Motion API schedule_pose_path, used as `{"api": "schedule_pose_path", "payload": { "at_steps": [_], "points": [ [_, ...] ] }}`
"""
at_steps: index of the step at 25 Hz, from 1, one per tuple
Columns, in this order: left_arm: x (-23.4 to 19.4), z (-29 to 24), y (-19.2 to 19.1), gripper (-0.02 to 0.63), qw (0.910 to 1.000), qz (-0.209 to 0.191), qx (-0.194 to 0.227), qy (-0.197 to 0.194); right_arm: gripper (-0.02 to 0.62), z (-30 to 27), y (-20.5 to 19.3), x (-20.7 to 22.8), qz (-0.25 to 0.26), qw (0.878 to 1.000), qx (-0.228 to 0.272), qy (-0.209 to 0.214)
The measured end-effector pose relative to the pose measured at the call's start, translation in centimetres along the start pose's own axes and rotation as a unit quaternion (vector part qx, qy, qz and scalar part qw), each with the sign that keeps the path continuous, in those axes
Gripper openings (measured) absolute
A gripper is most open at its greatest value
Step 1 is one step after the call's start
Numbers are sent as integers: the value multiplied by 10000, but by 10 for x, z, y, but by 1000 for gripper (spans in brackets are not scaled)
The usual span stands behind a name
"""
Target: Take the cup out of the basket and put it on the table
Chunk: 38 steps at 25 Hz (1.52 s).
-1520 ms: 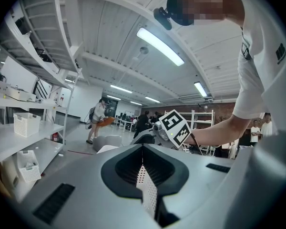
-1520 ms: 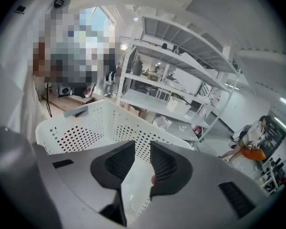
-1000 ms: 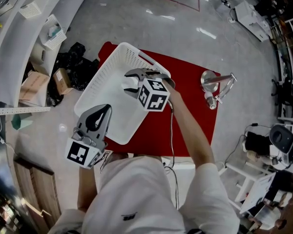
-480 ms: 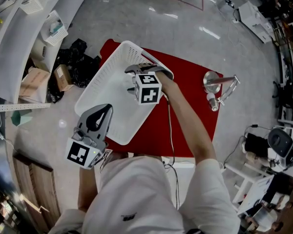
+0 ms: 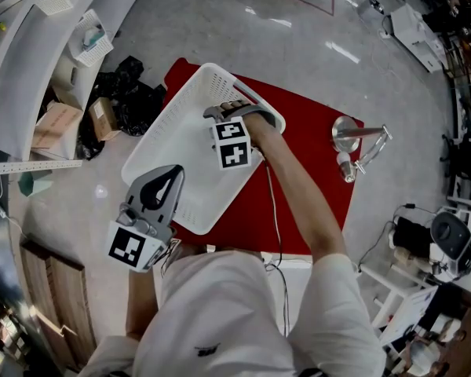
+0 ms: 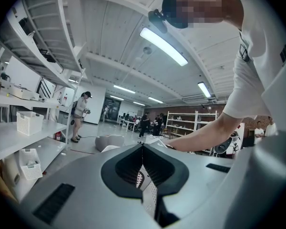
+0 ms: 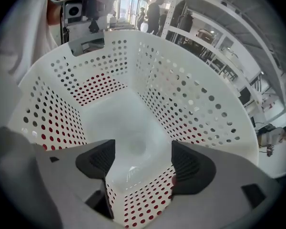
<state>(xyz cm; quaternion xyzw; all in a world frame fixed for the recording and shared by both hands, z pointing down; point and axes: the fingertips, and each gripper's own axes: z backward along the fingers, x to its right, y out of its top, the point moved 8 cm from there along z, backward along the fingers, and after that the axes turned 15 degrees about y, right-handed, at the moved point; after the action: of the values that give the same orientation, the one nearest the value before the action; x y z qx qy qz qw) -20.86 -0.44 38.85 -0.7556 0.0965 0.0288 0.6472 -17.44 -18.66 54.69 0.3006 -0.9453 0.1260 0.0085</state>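
Left gripper [image 5: 171,176]: closest to the body, beside the near left side of the basket, held roughly level; jaws closed tip to tip, nothing between them
Basket [image 5: 166,126]: white, perforated walls, set askew on the red worktop [image 5: 318,163]
Right gripper [image 7: 143,157]: reaching steeply down into the basket near its far right wall; jaws spread wide, just been opening, pads pressing on nothing
Cup [image 7: 139,148]: white, faint against the white basket floor, sitting in a corner of the basket, below and between the parted right jaws, not gripped; outline hard to trace
Shiny metal item [image 5: 347,134]: at the far right edge of the worktop, well apart from the basket
Cardboard boxes [image 5: 59,124]: on the floor past the basket's left side, next to black bags [image 5: 129,96]
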Motion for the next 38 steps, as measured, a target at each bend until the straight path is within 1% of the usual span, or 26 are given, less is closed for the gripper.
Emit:
{"api": "schedule_pose_path", "payload": {
  "at_steps": [3,8,12,18,23,26,29,38],
  "points": [
    [0,-1,0,11,10000,55,-9,26,362,-9,-4,0,24,9998,-142,97],
    [0,-3,-2,11,10000,40,-22,25,376,-23,-10,1,32,9990,-347,267],
    [-1,-4,-1,11,10000,50,-39,31,376,-33,-11,5,-5,9988,-384,301],
    [-2,-4,-2,11,9999,34,-77,77,374,-44,-17,7,-67,9990,-406,194],
    [-3,-5,-2,10,9999,36,-97,86,373,-48,-20,8,-66,9985,-494,233],
    [-3,-5,-3,11,9999,35,-105,78,365,-48,-20,9,-70,9985,-498,216],
    [-2,-4,-4,11,9999,36,-118,87,313,-49,-20,10,-72,9991,-403,117],
    [-2,-4,-5,11,9999,38,-127,92,305,-48,-19,9,-130,9994,-300,127]
  ]
}}
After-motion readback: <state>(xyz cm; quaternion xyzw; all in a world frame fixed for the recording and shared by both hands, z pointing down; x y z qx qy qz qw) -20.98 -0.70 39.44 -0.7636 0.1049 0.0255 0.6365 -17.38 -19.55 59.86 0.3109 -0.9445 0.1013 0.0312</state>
